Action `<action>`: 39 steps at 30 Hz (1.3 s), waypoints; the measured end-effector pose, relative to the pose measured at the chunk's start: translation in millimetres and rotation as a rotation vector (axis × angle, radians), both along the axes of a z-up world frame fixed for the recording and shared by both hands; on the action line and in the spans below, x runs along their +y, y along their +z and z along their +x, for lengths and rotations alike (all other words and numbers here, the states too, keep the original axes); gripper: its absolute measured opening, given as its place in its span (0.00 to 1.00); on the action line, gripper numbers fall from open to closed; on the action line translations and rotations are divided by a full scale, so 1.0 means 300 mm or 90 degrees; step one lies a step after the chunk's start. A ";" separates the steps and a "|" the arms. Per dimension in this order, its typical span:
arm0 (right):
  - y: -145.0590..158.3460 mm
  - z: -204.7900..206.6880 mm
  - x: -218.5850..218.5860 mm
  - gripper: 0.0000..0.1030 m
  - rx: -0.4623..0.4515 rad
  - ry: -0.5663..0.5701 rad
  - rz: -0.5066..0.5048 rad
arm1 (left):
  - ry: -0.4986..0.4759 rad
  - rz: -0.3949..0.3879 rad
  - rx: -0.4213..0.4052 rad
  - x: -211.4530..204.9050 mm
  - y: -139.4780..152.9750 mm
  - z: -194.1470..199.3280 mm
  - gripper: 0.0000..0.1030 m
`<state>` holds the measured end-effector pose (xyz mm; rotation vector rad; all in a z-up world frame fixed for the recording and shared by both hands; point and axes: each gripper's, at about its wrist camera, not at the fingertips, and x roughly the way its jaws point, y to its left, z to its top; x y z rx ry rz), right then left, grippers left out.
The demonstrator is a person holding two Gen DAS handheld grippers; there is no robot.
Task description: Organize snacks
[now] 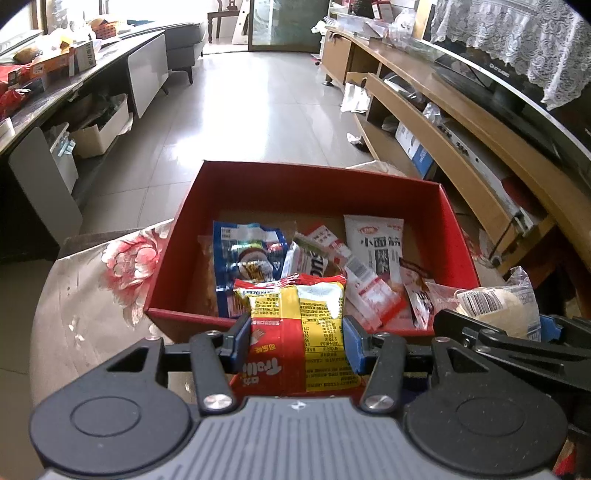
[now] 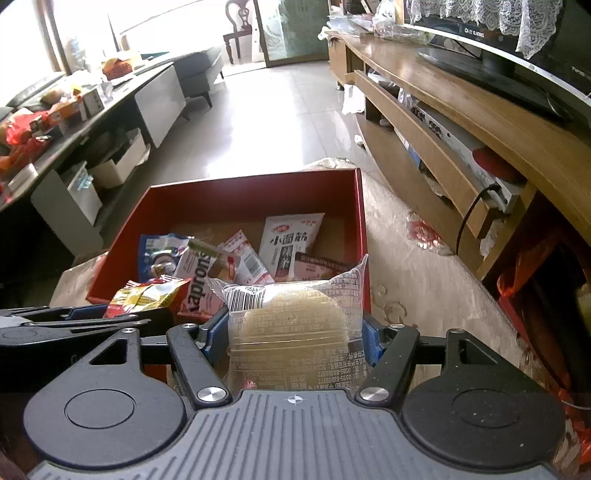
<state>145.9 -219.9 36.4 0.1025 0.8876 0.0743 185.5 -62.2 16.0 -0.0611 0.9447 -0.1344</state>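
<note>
Both angled down: left hand-held gripper [image 1: 297,341] clamps yellow packet [image 1: 306,332], right hand-held gripper [image 2: 291,332] clamps bun [image 2: 291,325].

Bright daylight pours in from the far windows [image 1: 33,18], blown out to white. Strong glare sheens the tiled floor [image 1: 240,110]. Near objects look sharp. Fisheye distortion bends the edges, and the corners fall dark.

A home living room, lived-in and cluttered
Ahead of the claw a glossy tiled floor [image 1: 258,110] runs to a glass door [image 1: 288,22] with a wooden chair [image 2: 240,26] beside it; right of the claw a long wooden TV cabinet [image 2: 461,110] carries a television [image 2: 517,40] under a lace cover [image 1: 517,40], left a grey sofa [image 2: 199,70] and a low table [image 1: 55,88] heaped with packets
</note>
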 end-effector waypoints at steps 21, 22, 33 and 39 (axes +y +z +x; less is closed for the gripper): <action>-0.026 0.171 -0.005 0.72 0.008 0.003 -0.001 | 0.032 0.016 -0.001 -0.021 -0.031 0.175 0.51; -0.028 0.175 -0.005 0.72 0.008 0.003 -0.002 | 0.033 0.017 -0.001 -0.024 -0.034 0.181 0.51; -0.068 0.226 -0.005 0.72 0.019 0.004 -0.008 | 0.036 0.042 -0.007 -0.044 -0.069 0.232 0.51; -0.078 0.244 0.003 0.72 0.017 0.009 -0.015 | 0.042 0.048 -0.006 -0.036 -0.090 0.253 0.51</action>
